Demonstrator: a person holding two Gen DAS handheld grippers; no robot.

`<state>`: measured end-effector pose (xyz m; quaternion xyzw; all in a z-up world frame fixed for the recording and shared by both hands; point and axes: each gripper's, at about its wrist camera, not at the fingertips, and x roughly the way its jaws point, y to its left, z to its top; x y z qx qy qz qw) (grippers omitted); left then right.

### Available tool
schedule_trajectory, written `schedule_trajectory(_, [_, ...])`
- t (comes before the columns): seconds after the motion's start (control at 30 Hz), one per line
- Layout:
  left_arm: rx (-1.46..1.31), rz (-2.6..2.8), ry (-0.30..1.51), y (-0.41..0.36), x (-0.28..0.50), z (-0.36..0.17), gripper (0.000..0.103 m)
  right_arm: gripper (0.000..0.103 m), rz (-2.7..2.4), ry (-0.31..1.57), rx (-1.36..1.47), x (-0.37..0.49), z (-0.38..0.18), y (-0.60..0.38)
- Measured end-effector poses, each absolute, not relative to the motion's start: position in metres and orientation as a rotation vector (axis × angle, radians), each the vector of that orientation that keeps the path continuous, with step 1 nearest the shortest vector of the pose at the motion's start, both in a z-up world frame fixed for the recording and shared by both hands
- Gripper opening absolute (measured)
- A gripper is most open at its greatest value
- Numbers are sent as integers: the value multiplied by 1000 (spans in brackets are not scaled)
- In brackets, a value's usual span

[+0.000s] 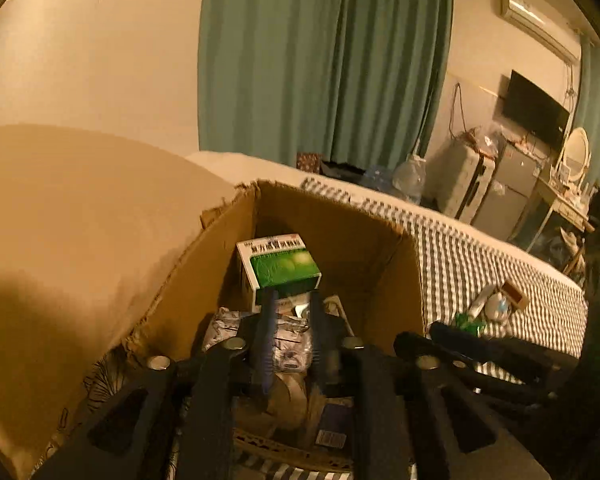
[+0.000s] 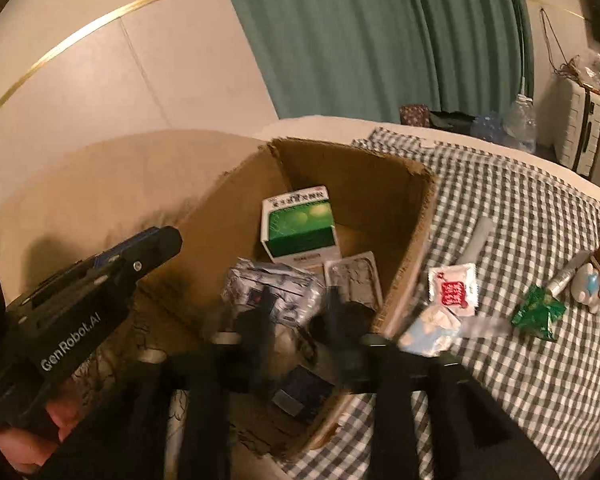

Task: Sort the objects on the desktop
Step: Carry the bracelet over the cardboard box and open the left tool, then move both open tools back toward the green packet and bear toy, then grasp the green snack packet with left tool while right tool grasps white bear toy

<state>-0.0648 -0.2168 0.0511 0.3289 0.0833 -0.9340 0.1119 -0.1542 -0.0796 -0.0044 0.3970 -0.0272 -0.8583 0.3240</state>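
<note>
Sorting is served by a cardboard box [image 2: 412, 216] set on the checked bed cover [image 2: 540, 200], where a green carton [image 2: 298, 224] is already gathered, while both grippers [image 1: 290, 320] [image 2: 300, 308] are held above it, jaws apart and empty.

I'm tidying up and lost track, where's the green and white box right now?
The green and white box lies inside the cardboard box, toward its far corner, just beyond a silver foil packet; both wrist views show it centre frame.
</note>
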Motion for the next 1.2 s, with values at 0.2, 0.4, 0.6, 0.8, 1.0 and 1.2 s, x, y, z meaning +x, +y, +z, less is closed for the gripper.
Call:
schedule_trajectory(0.2, [962,-2742,255,-199,-51,46,78,46,-2361,-140,983,-144,7,-28])
schedule_trajectory(0.4, [972,-2857,335,-141,-39,33,102,63,-2615,-57,959,-134,13,63])
schedule_trajectory(0.6, [1065,-2921,272,-61,-36,2,103,74,-2792,-149,954,-121,-1,153])
schedule_trajectory(0.8, [1136,-2933,98,-5,-45,-39,103,76,-2768,-295,993,-118,-39,197])
schedule_trajectory(1.0, [1148,-2921,38,18,-80,-61,103,76,-2743,-353,1019,-134,-57,207])
schedule_trajectory(1.2, [1176,-2958,4,41,-127,-78,103,76,-2720,-340,1081,-157,-78,215])
